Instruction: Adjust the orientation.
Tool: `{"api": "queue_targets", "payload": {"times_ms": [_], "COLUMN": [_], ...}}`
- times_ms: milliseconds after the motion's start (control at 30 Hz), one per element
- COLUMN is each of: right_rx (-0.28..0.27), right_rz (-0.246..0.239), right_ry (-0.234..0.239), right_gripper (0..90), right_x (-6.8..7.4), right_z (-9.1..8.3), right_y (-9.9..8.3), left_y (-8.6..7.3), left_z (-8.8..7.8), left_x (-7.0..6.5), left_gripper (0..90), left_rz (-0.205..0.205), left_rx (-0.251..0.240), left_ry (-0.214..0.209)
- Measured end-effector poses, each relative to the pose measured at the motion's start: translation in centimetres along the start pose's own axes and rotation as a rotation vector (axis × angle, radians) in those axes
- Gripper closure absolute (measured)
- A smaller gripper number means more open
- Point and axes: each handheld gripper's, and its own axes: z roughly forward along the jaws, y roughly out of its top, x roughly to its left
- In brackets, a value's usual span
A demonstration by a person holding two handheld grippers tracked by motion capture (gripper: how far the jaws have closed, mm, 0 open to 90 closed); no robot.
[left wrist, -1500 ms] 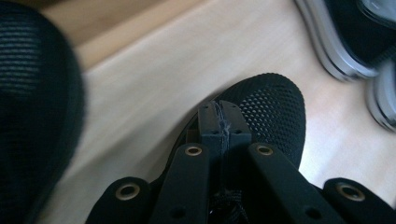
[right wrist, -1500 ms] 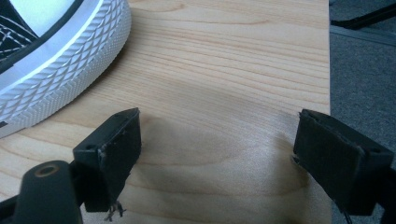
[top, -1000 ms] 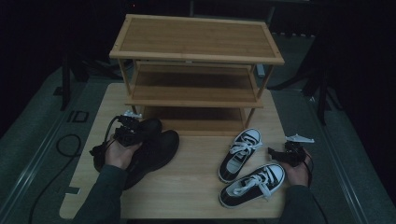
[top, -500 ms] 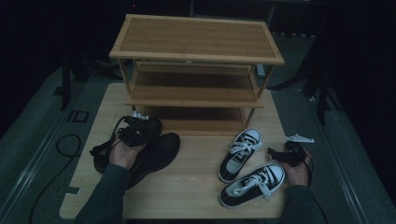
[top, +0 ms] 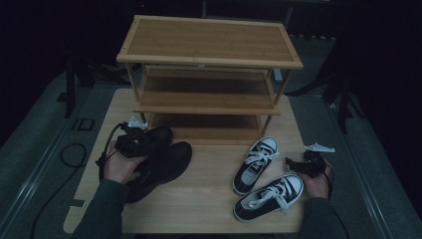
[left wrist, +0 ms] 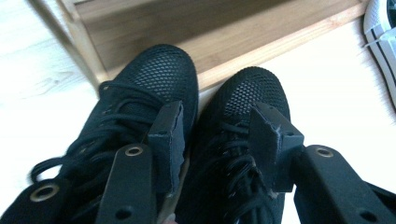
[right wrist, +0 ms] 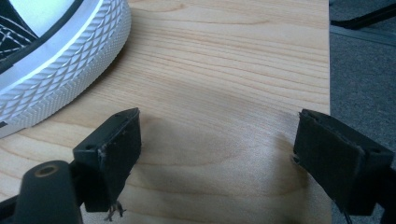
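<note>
Two black mesh shoes lie side by side on the table's left, toes toward the rack: the far one [top: 160, 137] [left wrist: 154, 79] and the near one [top: 168, 162] [left wrist: 252, 93]. My left gripper [top: 133, 144] [left wrist: 219, 140] hovers over their laces. Its jaws have just been opening and now stand apart. One pad [left wrist: 169, 135] is over the gap between the shoes and the other pad [left wrist: 275, 140] is above the near shoe; neither presses. My right gripper [top: 304, 166] [right wrist: 215, 149] rests open over bare wood, next to a white-soled sneaker [top: 271, 196] [right wrist: 56, 65].
A three-shelf bamboo rack [top: 209, 40] stands at the back of the wooden table [top: 209, 214]. A second black-and-white sneaker [top: 256, 158] lies in front of the rack's right leg. A cable [top: 74, 154] trails off the left edge. Dark floor surrounds the table.
The left gripper went a little toward the rack over the black shoes, then drew back and rose slightly, and the far shoe's toe now shows clear of it. The right hand stayed put.
</note>
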Motion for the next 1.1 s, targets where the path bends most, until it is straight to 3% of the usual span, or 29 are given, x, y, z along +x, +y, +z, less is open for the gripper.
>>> {"api": "queue_targets", "payload": {"times_ms": [133,233,433,633,800,1000,1100], "right_rx": [0.0,0.0,0.0,0.0,0.0,0.001,0.0], "right_rz": [0.0,0.0,0.0,0.0,0.0,0.0,-0.001], "right_ry": [0.0,0.0,0.0,0.0,0.0,0.0,0.0], "right_gripper": [14.9,14.9,14.9,14.9,14.9,14.9,14.9], "right_x": [0.0,0.0,0.0,0.0,0.0,0.0,0.0], "right_z": [0.0,0.0,0.0,0.0,0.0,0.0,0.0], "right_y": [0.0,0.0,0.0,0.0,0.0,0.0,0.0], "left_y": [-0.6,-1.0,-1.7,-2.6,-3.8,-4.0,-4.0], "left_z": [-1.1,-1.8,-2.7,-3.1,-2.4,-0.5,-0.3], "left_x": [0.6,1.0,1.8,2.4,3.0,3.7,4.1], "left_gripper": [56.6,55.6,49.2,50.0,51.4,66.4,86.2], "left_rz": [-0.008,0.001,-0.017,-0.035,-0.068,-0.072,-0.079], "left_rx": [-0.037,-0.058,-0.068,-0.043,0.017,0.1,0.085], "left_ry": [-0.015,-0.001,0.044,0.054,0.083,0.091,0.052]}}
